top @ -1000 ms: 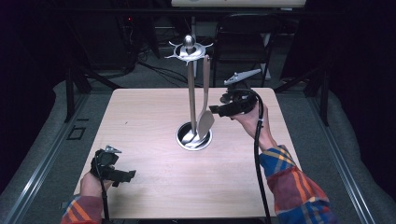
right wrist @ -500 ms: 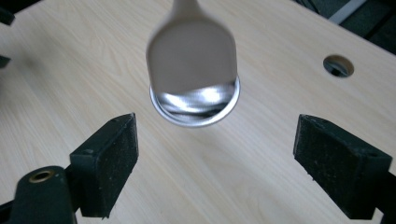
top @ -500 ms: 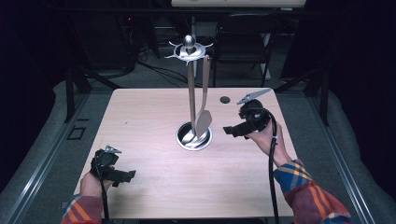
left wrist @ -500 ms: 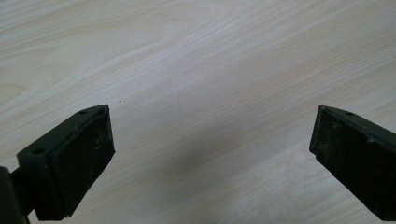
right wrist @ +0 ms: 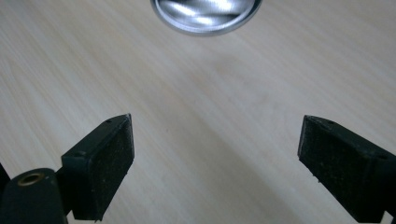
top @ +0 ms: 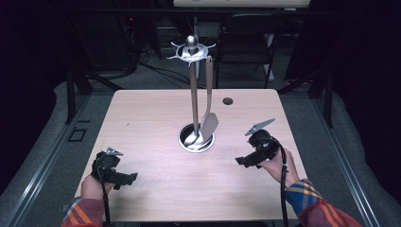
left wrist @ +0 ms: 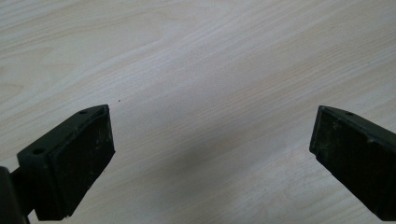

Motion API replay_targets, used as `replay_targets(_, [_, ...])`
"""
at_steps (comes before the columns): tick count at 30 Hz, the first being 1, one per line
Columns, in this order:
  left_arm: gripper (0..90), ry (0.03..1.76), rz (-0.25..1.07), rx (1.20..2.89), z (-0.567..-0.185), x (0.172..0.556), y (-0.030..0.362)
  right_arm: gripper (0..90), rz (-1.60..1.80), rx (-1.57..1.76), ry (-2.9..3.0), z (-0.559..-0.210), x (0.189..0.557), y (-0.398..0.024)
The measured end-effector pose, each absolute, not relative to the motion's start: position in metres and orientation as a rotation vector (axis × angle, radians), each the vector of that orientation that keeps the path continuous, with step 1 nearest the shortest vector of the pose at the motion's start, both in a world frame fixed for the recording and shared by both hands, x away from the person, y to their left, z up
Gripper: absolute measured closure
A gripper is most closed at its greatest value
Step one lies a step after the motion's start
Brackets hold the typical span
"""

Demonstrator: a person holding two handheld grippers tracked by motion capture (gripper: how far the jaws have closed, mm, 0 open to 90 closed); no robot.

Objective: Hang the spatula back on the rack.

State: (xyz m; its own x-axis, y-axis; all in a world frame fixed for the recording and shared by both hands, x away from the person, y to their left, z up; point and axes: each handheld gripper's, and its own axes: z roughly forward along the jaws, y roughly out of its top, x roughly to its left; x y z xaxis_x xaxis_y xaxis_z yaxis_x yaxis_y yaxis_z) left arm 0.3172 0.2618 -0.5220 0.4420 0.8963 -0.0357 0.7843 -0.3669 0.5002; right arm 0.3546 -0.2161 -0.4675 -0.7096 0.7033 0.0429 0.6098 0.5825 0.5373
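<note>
In the high view we see the utensil stand (top: 194,90) upright at the centre of the wooden table (top: 142,118), its round steel base (top: 196,138) in the middle of the frame and a spatula (top: 208,109) hanging from the star-shaped top, blade just above the base. Our right gripper (top: 246,161) sits at the lower right, well apart from the stand; its jaws have just been opening and nothing lies between them. Our left gripper (top: 124,178) rests at the lower left, near the table's front edge. In the left gripper view we find the left gripper (left wrist: 210,154) with jaws spread wide over bare wood. In the right gripper view, the right gripper (right wrist: 215,163) stands released too, and the steel base (right wrist: 205,16) shows at the upper centre of the frame, beyond the jaws.
</note>
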Motion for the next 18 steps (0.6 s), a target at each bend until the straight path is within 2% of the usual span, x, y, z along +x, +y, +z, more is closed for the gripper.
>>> replay_targets(7, [0.0,1.404,0.341,2.261,-0.522,0.318,0.26,9.1,0.7,1.138,2.683,-0.502,0.34,-0.222])
replay_targets(18, [0.0,1.397,0.349,2.265,-0.522,0.318,0.259,11.8,0.676,1.138,2.712,-0.509,0.342,-0.224])
